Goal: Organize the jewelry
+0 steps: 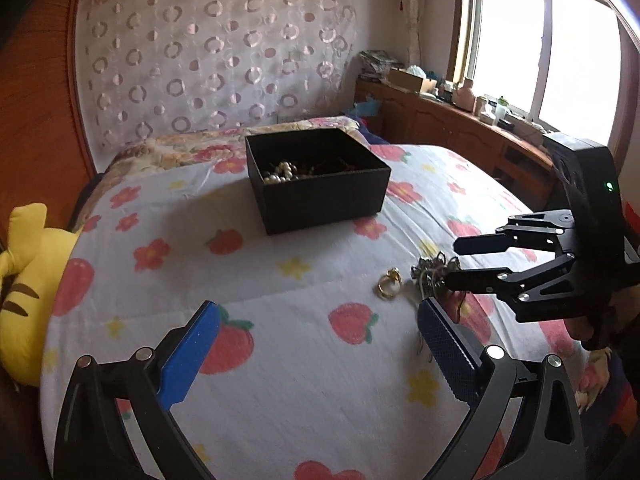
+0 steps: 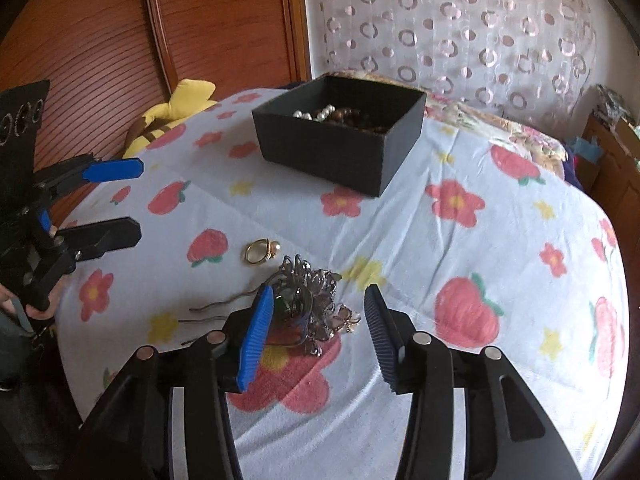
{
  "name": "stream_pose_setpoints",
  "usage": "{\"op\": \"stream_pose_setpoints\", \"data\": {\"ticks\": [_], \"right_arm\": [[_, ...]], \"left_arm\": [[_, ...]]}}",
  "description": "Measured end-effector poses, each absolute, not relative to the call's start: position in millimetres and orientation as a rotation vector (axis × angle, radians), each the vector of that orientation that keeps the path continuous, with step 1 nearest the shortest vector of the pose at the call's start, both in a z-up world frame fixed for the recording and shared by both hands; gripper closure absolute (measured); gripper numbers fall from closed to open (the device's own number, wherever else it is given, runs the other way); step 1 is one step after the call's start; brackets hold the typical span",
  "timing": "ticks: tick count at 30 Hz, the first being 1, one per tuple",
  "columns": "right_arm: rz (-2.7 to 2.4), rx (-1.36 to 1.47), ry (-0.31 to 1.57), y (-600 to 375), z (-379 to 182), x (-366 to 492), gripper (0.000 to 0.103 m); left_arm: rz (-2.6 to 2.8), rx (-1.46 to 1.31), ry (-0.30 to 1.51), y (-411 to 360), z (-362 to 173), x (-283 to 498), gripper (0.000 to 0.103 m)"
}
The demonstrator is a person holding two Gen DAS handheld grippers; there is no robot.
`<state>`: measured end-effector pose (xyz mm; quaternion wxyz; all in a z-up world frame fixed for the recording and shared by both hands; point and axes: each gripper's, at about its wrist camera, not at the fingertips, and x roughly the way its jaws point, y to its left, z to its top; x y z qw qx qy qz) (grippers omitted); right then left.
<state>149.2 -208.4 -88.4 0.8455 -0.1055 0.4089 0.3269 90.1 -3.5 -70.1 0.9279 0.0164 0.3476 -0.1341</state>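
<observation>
A black open box (image 1: 320, 196) (image 2: 332, 152) stands on the flowered bedsheet (image 1: 280, 360), with pearls (image 1: 280, 172) (image 2: 316, 113) and brown beads inside. Nearer lie a gold ring with a pearl (image 1: 389, 286) (image 2: 260, 252) and a dark metal flower hair ornament (image 1: 434, 276) (image 2: 316, 300) with thin hairpins beside it. My right gripper (image 2: 319, 294) (image 1: 456, 263) stands open over the ornament, one pad on each side, not pressing it. My left gripper (image 1: 316, 312) (image 2: 138, 201) is wide open and empty, just short of the ring.
A yellow striped plush toy (image 1: 24, 280) (image 2: 176, 108) lies at the bed's left edge against a wooden wardrobe (image 2: 100, 40). A patterned curtain (image 1: 216, 52) hangs behind the bed. A cluttered wooden cabinet (image 1: 452, 120) runs under the window on the right.
</observation>
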Motion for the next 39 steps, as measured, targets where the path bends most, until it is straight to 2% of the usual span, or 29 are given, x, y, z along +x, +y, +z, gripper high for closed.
{"op": "stream_pose_setpoints", "data": {"ticks": [6,11,13,15,25,28,39], "right_arm": [[0.705,-0.209,0.898,-204.2,-94.3,153.0,0.053],[0.713,-0.202,0.894,-208.9,-91.7,151.4,0.067],[0.709,-0.204,0.873,-211.1,-87.6,148.8,0.083],[0.705,-0.2,0.861,-213.9,-82.6,148.1,0.087],[0.712,-0.242,0.765,-217.7,-59.3,132.4,0.089],[0.711,-0.244,0.738,-220.9,-49.2,127.7,0.094],[0.671,-0.263,0.686,-244.7,-29.9,118.3,0.094]], "left_arm": [[-0.28,0.037,0.719,-5.4,-72.4,90.2,0.008],[-0.276,0.029,0.721,-6.9,-73.5,90.1,0.008],[-0.274,0.028,0.722,-7.0,-73.7,90.1,0.008],[-0.274,0.027,0.722,-5.4,-73.5,91.5,0.008],[-0.274,0.023,0.728,-4.2,-75.9,91.4,0.008],[-0.275,0.032,0.736,-6.2,-77.5,94.5,0.008],[-0.329,0.066,0.792,-27.0,-86.7,115.4,0.008]]}}
